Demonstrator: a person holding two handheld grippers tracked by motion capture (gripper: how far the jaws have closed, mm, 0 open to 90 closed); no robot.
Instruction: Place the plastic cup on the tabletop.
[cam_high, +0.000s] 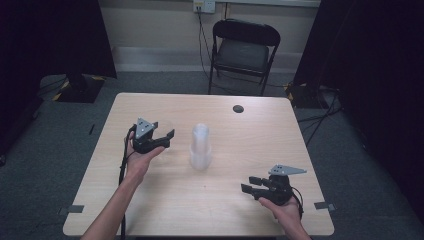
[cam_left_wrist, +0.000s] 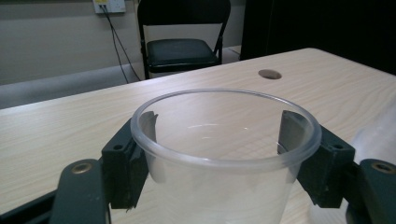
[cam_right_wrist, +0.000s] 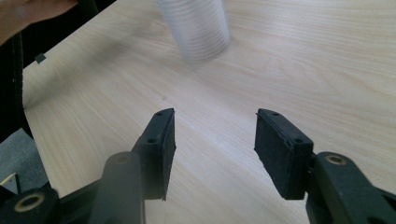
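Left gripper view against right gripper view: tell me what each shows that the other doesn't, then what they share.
The left gripper view alone shows a single clear plastic cup upright between the left gripper jaws, which sit against its sides just under the rim, plus a black folding chair, a wall socket and the table's cable hole.

The right gripper view alone shows the right gripper with its jaws apart and nothing between them, and a hand at the top left corner.

Both show the light wooden table and the stack of clear cups, blurred at the left gripper view's right edge.
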